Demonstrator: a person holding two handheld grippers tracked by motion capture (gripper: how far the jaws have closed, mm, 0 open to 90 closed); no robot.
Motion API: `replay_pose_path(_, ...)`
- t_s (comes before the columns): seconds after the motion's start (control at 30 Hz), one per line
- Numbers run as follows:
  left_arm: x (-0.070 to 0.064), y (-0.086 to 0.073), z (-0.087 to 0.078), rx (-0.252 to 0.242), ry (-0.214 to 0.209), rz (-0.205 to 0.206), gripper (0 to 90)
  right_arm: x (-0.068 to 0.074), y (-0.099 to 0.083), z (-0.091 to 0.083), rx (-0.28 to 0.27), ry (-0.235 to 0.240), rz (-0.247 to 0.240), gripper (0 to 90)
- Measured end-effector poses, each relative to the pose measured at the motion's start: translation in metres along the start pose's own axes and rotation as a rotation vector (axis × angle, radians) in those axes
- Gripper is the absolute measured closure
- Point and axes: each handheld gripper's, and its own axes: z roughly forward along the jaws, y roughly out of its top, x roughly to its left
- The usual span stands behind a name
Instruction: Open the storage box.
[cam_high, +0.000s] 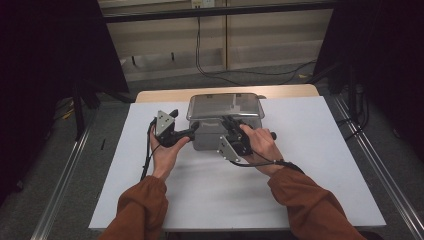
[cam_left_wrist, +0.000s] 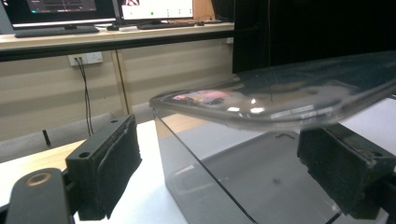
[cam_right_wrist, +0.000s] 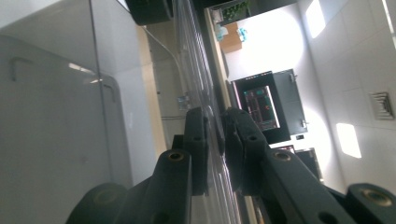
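A shiny steel pan (cam_high: 225, 107) with a flared rim stands at the far middle of the white table (cam_high: 300, 165). My left gripper (cam_high: 193, 130) reaches in from the left at the pan's front left corner. In the left gripper view its padded fingers (cam_left_wrist: 109, 163) stand wide apart on either side of that corner (cam_left_wrist: 196, 177), under the overhanging rim (cam_left_wrist: 280, 105), and it is open. My right gripper (cam_high: 228, 121) comes in from the front. In the right gripper view it (cam_right_wrist: 219, 135) is shut on the thin rim (cam_right_wrist: 196, 60), beside the pan's wall (cam_right_wrist: 51, 116).
The white table has bare room in front of and on both sides of the pan. A wooden strip (cam_high: 165, 95) runs along its far edge. Metal rails (cam_high: 65, 180) flank the table on the floor, and cables (cam_high: 225, 75) lie beyond it.
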Motion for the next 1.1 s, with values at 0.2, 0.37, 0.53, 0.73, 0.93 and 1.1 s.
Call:
replay_pose_path(0.2,0.001,0.0,-0.002,0.009,0.005,0.008,13.5,0.004,-0.002,-0.001,-0.002,0.015,0.009,76.5)
replay_pose_path(0.37,0.0,0.0,-0.001,0.006,0.002,0.015,13.5,0.006,-0.004,-0.002,-0.005,0.008,0.017,75.2)
replay_pose_path(0.53,-0.004,0.0,0.0,0.003,0.001,0.027,14.0,0.001,-0.01,-0.001,-0.006,0.031,0.142,63.4)
replay_pose_path(0.73,-0.004,-0.002,0.001,0.012,-0.006,0.027,13.4,-0.007,-0.023,0.0,-0.001,0.065,0.363,46.1)
replay_pose_path(0.93,-0.003,-0.001,0.001,0.006,-0.003,0.028,13.3,-0.011,-0.033,-0.001,0.011,0.071,0.431,40.4)
replay_pose_path(1.1,-0.005,-0.001,0.0,0.006,0.002,0.033,12.8,-0.008,-0.049,-0.003,0.032,0.071,0.525,33.5)
